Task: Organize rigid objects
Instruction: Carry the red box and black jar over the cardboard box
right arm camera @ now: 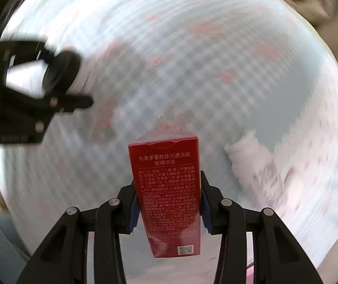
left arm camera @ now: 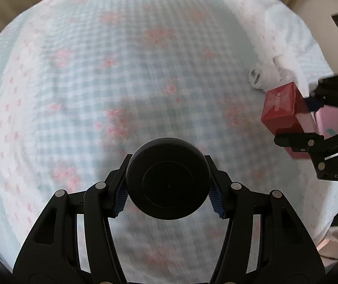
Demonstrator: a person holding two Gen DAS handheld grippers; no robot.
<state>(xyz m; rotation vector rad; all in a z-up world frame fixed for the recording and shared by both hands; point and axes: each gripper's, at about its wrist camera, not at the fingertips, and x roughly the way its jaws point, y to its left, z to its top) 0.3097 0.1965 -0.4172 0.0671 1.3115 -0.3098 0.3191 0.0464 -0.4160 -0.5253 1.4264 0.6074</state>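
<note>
Two things are in your grippers right now, both held up over the bed. Your left gripper (left arm camera: 168,190) is clamped on a round black jar (left arm camera: 168,178), pads pressed on either side. Your right gripper (right arm camera: 167,209) is squeezing a red box (right arm camera: 166,194) with small white print and a QR code near its bottom corner. Just beside the red box, a white bottle (left arm camera: 269,77) lies on its side on the checkered bedsheet (left arm camera: 121,71), which is blue-and-white with pink flowers.
</note>
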